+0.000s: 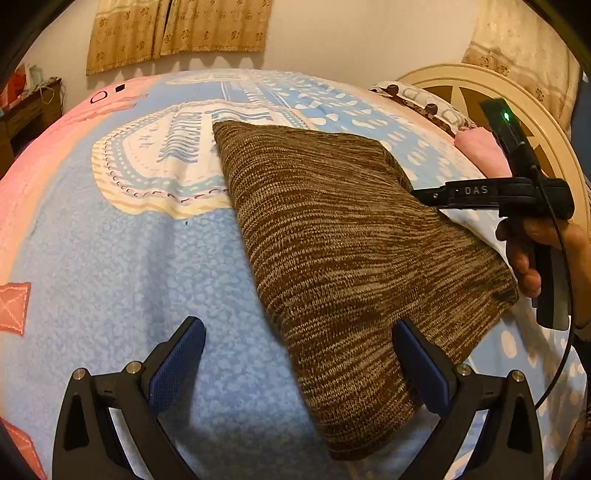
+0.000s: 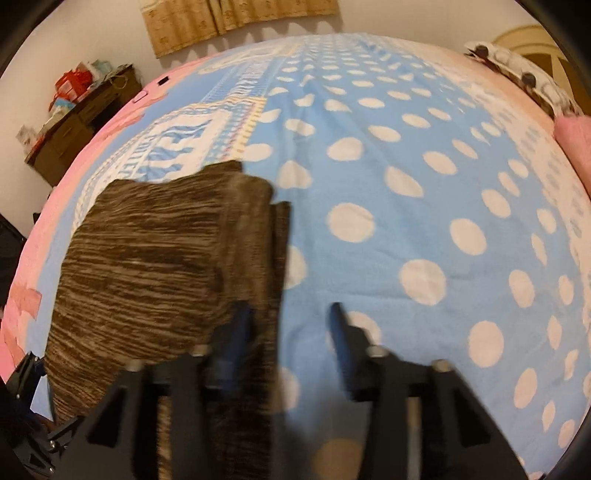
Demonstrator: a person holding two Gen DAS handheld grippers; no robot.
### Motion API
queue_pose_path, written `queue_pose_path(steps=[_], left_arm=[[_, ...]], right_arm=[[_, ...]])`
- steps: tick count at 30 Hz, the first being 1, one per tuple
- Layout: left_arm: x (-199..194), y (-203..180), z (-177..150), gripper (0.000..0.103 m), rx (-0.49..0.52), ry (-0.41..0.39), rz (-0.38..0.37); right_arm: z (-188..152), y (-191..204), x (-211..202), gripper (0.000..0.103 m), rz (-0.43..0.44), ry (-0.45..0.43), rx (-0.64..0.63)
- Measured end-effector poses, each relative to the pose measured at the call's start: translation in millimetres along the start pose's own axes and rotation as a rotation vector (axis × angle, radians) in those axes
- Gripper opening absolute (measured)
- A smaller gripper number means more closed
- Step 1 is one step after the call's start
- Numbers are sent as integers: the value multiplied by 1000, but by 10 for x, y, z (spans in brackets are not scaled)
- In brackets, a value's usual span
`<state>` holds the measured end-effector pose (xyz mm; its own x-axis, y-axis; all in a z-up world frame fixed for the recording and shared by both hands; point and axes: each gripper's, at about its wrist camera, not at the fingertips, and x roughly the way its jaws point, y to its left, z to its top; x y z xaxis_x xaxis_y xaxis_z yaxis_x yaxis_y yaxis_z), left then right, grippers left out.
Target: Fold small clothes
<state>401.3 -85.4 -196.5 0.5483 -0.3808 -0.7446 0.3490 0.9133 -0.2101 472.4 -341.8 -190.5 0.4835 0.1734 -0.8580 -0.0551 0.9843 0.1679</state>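
The brown knit garment (image 1: 332, 258) is lying folded on the bed's blue dotted blanket (image 1: 129, 277), stacked in several layers. In the right wrist view the layered edges (image 2: 273, 236) are showing stepped along its right side, so the stack is not lining up squarely. The knit is looking thick and soft, with a mottled brown and tan weave, and its top face is lying fairly flat.

Risk, as a judgement: the loose stepped edges are likely to slide or spring open if a gripper drags across them, and the fleecy blanket could be getting pinched along with the cloth if the fingers close low.

Left gripper (image 1: 299, 365): fingers are standing wide apart, holding nothing. The right pad (image 1: 421, 369) is sitting over the near edge of the garment and the other over bare blanket.

Right gripper (image 2: 291, 339): fingers are parted, nothing between them. It is hovering at the garment's right edge, left finger over the cloth, right finger over blanket. This view is motion-blurred, so contact is not determinable. In the left wrist view the person's hand (image 1: 532, 254) is gripping that tool's handle beside the garment.

Beyond: wooden headboard (image 1: 480, 85), curtains (image 1: 177, 29).
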Motion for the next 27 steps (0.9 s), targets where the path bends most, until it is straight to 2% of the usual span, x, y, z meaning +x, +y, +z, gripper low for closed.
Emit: queue_pose_path(steps=[2, 5, 11, 13, 17, 20, 22, 23, 27], left_arm=[[23, -25, -5, 102, 10, 6, 19], [74, -80, 13, 102, 33, 18, 54], [63, -52, 10, 102, 27, 9, 44], [60, -53, 6, 102, 28, 7, 45], [56, -63, 9, 102, 28, 7, 47], [44, -53, 26, 102, 23, 17, 33], [27, -34, 54, 102, 15, 35, 31], [18, -17, 75, 102, 7, 37, 28], [-51, 32, 191, 102, -4, 0, 59]], right_arm=[[-13, -63, 12, 53, 37, -4, 11], [-44, -60, 15, 56, 41, -34, -2], [-81, -104, -13, 59, 71, -61, 5], [-82, -98, -12, 67, 90, -61, 9], [-92, -74, -33, 67, 88, -80, 3], [-53, -136, -88, 68, 128, -108, 52], [-12, -148, -105, 78, 142, -130, 60], [10, -144, -95, 79, 142, -132, 59], [99, -128, -55, 79, 147, -149, 63]])
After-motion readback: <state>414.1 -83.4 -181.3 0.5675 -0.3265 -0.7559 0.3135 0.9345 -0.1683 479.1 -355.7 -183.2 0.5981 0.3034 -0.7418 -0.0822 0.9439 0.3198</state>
